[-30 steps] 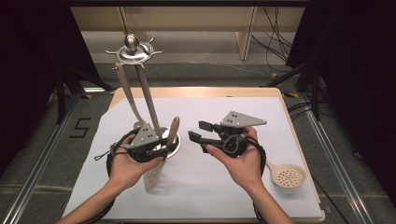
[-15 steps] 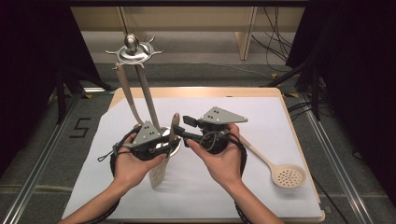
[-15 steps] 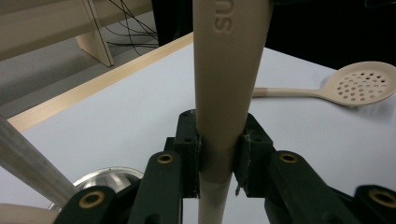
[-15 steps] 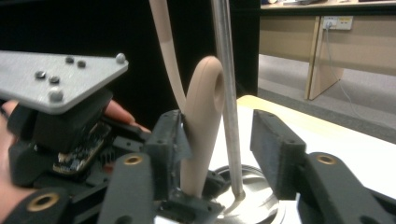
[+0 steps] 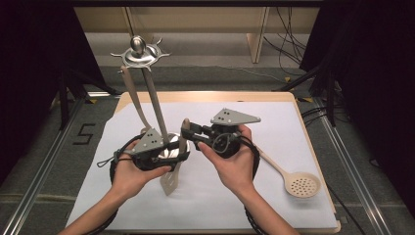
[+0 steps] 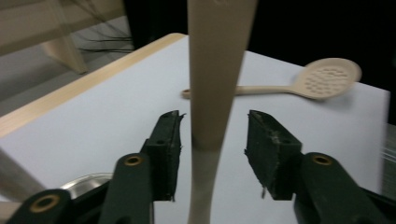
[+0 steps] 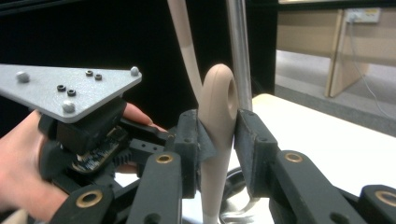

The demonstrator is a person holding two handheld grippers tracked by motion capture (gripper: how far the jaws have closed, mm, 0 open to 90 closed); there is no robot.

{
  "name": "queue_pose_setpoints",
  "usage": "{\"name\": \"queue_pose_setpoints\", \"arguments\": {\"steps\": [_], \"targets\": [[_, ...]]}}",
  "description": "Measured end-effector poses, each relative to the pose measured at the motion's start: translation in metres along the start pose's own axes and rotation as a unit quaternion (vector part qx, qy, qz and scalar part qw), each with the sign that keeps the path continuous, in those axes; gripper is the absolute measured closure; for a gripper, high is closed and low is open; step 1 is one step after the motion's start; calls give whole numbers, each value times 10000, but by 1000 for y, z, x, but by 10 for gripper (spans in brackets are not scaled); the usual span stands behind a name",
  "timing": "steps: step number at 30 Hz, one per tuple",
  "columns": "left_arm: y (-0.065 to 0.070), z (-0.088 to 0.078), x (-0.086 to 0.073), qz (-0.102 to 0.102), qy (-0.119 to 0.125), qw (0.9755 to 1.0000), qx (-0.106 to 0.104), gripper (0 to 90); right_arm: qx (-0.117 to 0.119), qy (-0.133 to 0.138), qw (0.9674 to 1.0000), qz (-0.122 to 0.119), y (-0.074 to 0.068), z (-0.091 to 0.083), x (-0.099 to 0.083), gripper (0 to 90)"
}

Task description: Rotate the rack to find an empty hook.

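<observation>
A beige slotted spatula [image 5: 170, 182] stands nearly upright, blade down, just in front of the utensil stand's base. My right gripper [image 5: 188, 131] reaches in from the right; its jaws have just been closing and now press on the spatula's handle [image 7: 218, 100] just below its hanging hole. My left gripper [image 5: 181, 150] sits lower on the same handle. Its jaws have just been opening, and the handle [image 6: 217, 70] passes between its pads [image 6: 266, 149] with a gap on each side.
A metal utensil stand [image 5: 149, 93] rises at the left, and a beige utensil [image 5: 132, 98] hangs from its top. A beige skimmer spoon [image 5: 303, 185] lies on the white sheet [image 5: 293, 127] at the right. The table's wooden edge [image 5: 205, 95] runs behind.
My right gripper came left to the spatula's handle and closed on it. My left gripper, shut on the handle before, has opened off it.
</observation>
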State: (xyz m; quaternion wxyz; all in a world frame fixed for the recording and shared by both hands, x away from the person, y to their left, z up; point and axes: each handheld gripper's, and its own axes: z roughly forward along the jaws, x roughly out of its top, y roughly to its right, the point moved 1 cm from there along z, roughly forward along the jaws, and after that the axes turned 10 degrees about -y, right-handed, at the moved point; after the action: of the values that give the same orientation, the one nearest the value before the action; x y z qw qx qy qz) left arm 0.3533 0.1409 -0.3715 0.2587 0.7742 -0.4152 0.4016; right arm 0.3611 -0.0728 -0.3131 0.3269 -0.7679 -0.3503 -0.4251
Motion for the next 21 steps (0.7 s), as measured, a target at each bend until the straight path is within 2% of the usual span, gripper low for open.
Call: {"name": "queue_pose_setpoints", "arguments": {"steps": [1, 2, 4, 5, 6, 7, 8, 10, 12, 13, 15, 16, 17, 19, 21], "targets": [[-1, -2, 0, 87, -11, 9999, -105, 500, 163, 17, 9997, -195, 4, -1, 2, 722], [-3, -4, -1, 149, 23, 9997, -206, 491, 254, 9, 9993, -282, 5, -3, 3, 723], [-6, -8, -1, 361, -65, 9987, -357, 474, 445, 1, 9985, -322, 9, -7, 5, 726], [-7, -8, 0, 373, -40, 9985, -408, 473, 615, -17, 9975, -355, 11, -8, 6, 728], [-8, -8, 0, 362, -8, 9978, -563, 471, 749, -79, 9969, -233, 10, -11, 7, 729], [-9, -8, 0, 375, -34, 9971, -662, 468, 902, -79, 9953, -345, 13, -12, 8, 730], [-10, -7, 1, 416, -37, 9955, -850, 469, 994, -91, 9942, -399, 13, -13, 9, 731], [-7, -5, 2, 332, 10, 9922, -1199, 484, 1281, -132, 9901, -550, 12, -16, 10, 731], [-5, -3, 3, 364, 28, 9885, -1468, 487, 1315, -170, 9896, -560, 11, -18, 10, 732], [-6, -1, 5, 600, 86, 9849, -1622, 490, 1325, -121, 9888, -680, 12, -18, 10, 732], [-4, 0, 6, 670, 76, 9830, -1706, 510, 1447, -93, 9861, -806, 12, -18, 9, 732], [-2, 0, 5, 535, 28, 9838, -1709, 525, 1560, -101, 9848, -761, 12, -18, 9, 732], [-2, 1, 6, 598, 24, 9831, -1730, 551, 1642, -115, 9838, -710, 10, -19, 8, 732], [-1, 1, 6, 567, 19, 9831, -1743, 617, 1676, -29, 9825, -808, 12, -19, 8, 731], [1, 1, 7, 548, 44, 9818, -1820, 680, 1692, -43, 9826, -772, 12, -19, 7, 731]]}}
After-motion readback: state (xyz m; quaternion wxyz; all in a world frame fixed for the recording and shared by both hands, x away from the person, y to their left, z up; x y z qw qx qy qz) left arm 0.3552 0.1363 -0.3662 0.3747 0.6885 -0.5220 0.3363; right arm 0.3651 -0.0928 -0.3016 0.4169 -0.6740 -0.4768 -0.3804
